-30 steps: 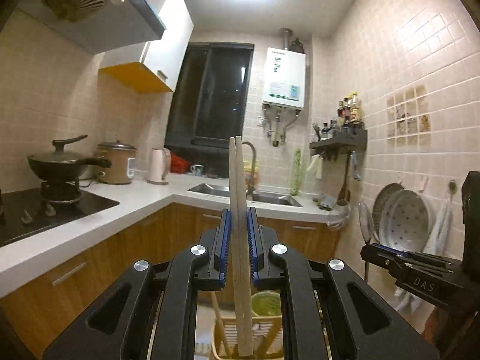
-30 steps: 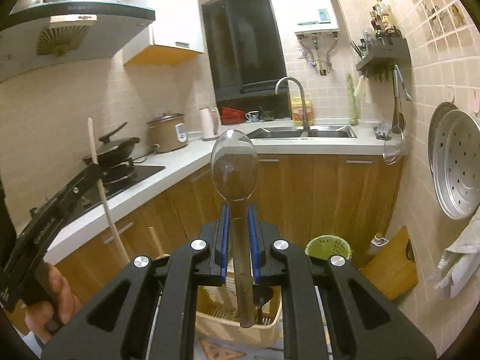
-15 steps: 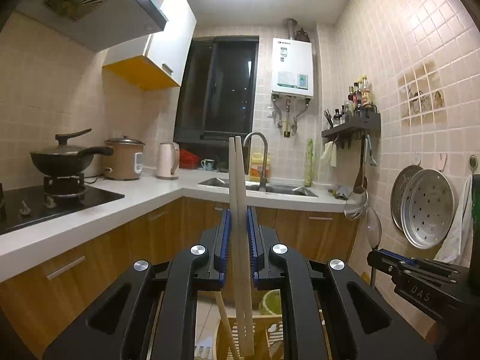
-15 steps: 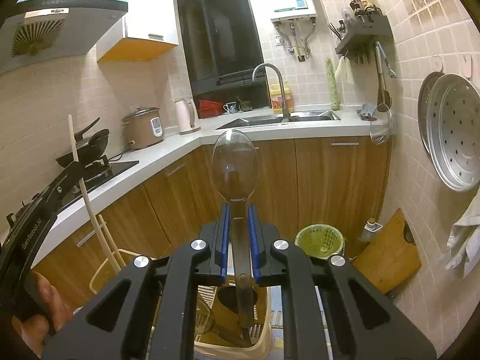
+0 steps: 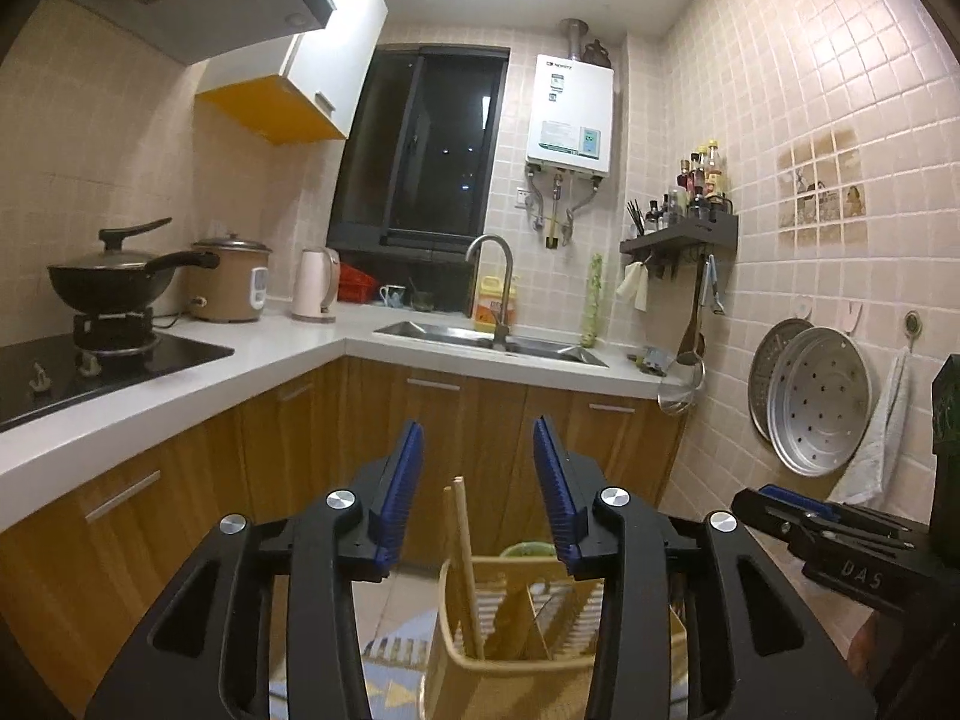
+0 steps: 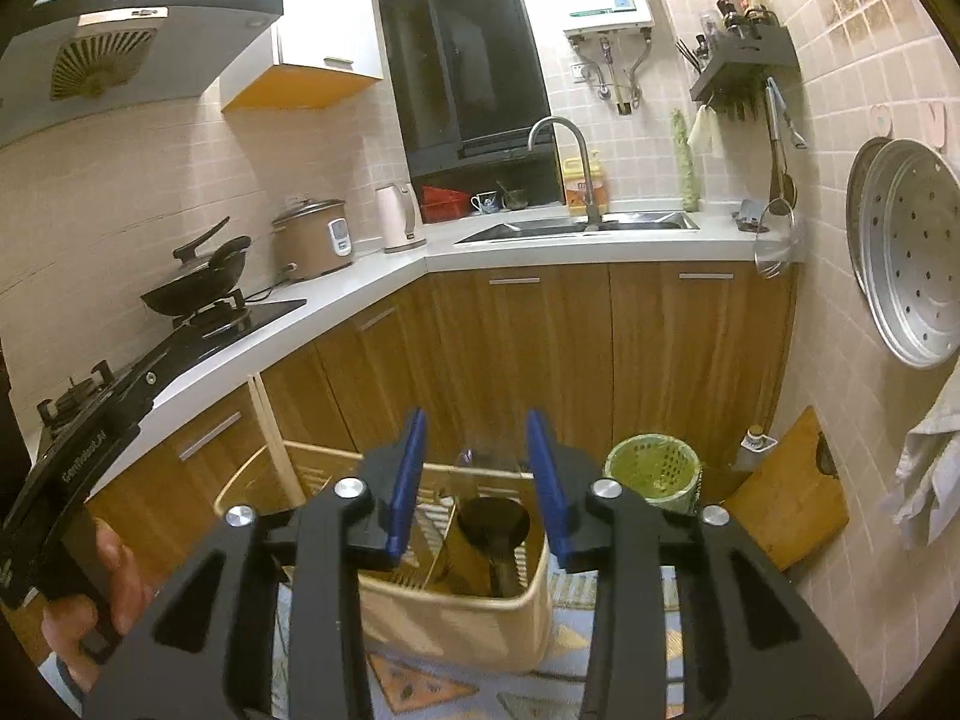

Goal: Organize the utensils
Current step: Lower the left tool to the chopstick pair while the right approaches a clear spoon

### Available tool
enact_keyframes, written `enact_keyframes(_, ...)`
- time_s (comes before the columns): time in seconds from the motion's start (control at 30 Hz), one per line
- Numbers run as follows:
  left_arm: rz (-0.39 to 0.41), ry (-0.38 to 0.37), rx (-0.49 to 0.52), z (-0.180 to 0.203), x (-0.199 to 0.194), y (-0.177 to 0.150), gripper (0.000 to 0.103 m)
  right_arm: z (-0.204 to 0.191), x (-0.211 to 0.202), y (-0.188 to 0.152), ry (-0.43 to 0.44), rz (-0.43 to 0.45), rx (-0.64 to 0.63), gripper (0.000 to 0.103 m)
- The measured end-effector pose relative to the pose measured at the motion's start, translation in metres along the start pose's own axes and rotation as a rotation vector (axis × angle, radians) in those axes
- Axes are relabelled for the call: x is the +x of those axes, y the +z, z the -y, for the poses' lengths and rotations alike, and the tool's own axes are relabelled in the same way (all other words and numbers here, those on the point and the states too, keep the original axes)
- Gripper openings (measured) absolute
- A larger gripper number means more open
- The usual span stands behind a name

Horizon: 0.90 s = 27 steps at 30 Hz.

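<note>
My left gripper (image 5: 477, 483) is open and empty, right above a beige utensil basket (image 5: 516, 675). A pair of wooden chopsticks (image 5: 465, 564) stands upright in the basket's left compartment. My right gripper (image 6: 477, 477) is open and empty above the same basket (image 6: 462, 621). A clear plastic spoon (image 6: 480, 459) shows blurred between the blue pads, free of them, over a dark ladle (image 6: 495, 531) that stands in the basket. The chopsticks (image 6: 270, 420) rise at the basket's far left in the right wrist view.
The basket stands on a patterned mat (image 6: 420, 687). A green waste bin (image 6: 654, 471) and a wooden cutting board (image 6: 789, 489) are to the right. Wooden cabinets (image 5: 456, 414) and a white counter with a sink (image 5: 492, 345) are behind. Steamer trays (image 5: 819, 402) hang on the right wall.
Both grippers have opened. The chopsticks have dropped from the left gripper into the basket. The spoon has left the right gripper and is low over the basket.
</note>
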<state>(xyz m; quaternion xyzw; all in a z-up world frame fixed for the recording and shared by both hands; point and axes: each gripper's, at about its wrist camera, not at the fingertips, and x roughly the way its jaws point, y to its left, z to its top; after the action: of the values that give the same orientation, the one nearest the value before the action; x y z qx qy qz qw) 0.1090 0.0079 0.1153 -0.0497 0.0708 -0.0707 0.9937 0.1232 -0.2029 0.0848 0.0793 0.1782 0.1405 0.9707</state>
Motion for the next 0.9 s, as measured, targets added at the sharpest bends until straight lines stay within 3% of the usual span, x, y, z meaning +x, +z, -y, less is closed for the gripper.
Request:
enact_keyframes(0.2, -0.032, -0.035, -0.027, -0.008, -0.038, 0.02, 0.041, -0.005, -0.044, 0.014, 0.052, -0.005, -0.001, 0.032)
enact_keyframes(0.37, -0.157, -0.097, -0.052, -0.008, -0.057, 0.033, 0.042, -0.014, -0.07, 0.022, 0.086, -0.087, -0.02, 0.032)
enact_keyframes(0.5, -0.37, -0.143, -0.07, -0.009, -0.052, 0.011, 0.042, -0.018, -0.062, 0.004, 0.098, -0.289, -0.011, 0.032)
enact_keyframes(0.57, -0.535, -0.169, -0.09, -0.009, -0.04, -0.02, 0.042, -0.018, -0.048, -0.019, 0.1, -0.444, 0.002, 0.032)
enact_keyframes(0.67, -0.717, -0.16, -0.088, -0.01, -0.024, -0.07, 0.04, -0.014, -0.024, -0.064, 0.091, -0.668, 0.034, 0.032)
enact_keyframes(0.8, -0.868, -0.159, -0.114, -0.013, -0.011, -0.12, 0.036, -0.002, -0.008, -0.113, 0.079, -0.814, 0.107, 0.032)
enact_keyframes(0.9, -0.927, -0.144, -0.104, -0.013, -0.006, -0.141, 0.036, 0.005, 0.001, -0.133, 0.089, -0.885, 0.171, 0.032)
